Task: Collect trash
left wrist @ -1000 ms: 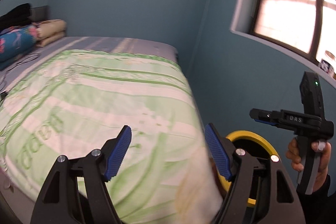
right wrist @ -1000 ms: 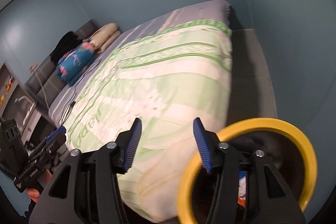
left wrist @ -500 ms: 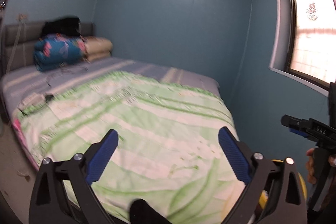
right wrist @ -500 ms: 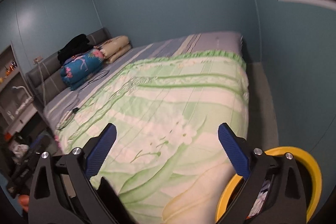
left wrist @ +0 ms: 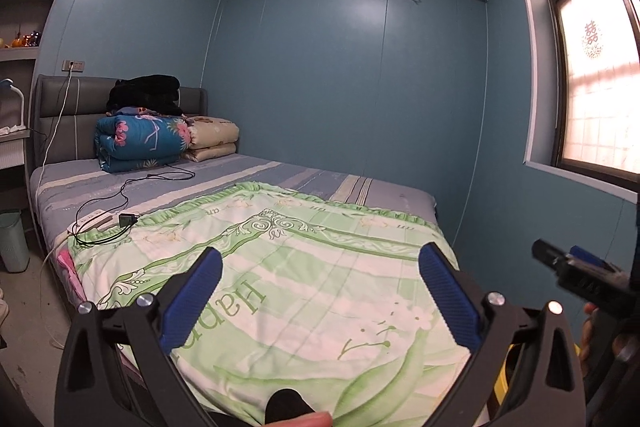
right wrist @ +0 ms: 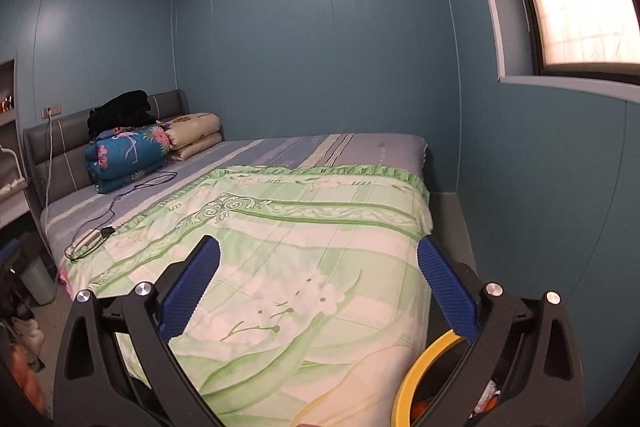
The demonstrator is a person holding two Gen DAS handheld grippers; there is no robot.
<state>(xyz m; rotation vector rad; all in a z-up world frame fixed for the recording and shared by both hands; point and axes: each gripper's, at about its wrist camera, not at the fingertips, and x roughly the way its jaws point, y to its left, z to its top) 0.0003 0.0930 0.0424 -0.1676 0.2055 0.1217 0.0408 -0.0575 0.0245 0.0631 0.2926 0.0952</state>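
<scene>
- Left wrist view, far left edge: a pale green bin [left wrist: 12,241] on the floor beside the bed [left wrist: 248,179]
- Lower centre: left gripper [left wrist: 320,297] released, jaws spread wide with nothing between them; it points nearly level over the green quilt [left wrist: 304,267]
- Lower right of that view: right gripper's black body, a hand [left wrist: 590,337] gripping its handle
- Right wrist view, lower centre: right gripper [right wrist: 318,289] likewise released and empty, aimed over the quilt
- Lower right corner: yellow-rimmed trash bin [right wrist: 420,373] at the bed's foot, scraps of trash [right wrist: 486,397] inside, behind the right finger
</scene>
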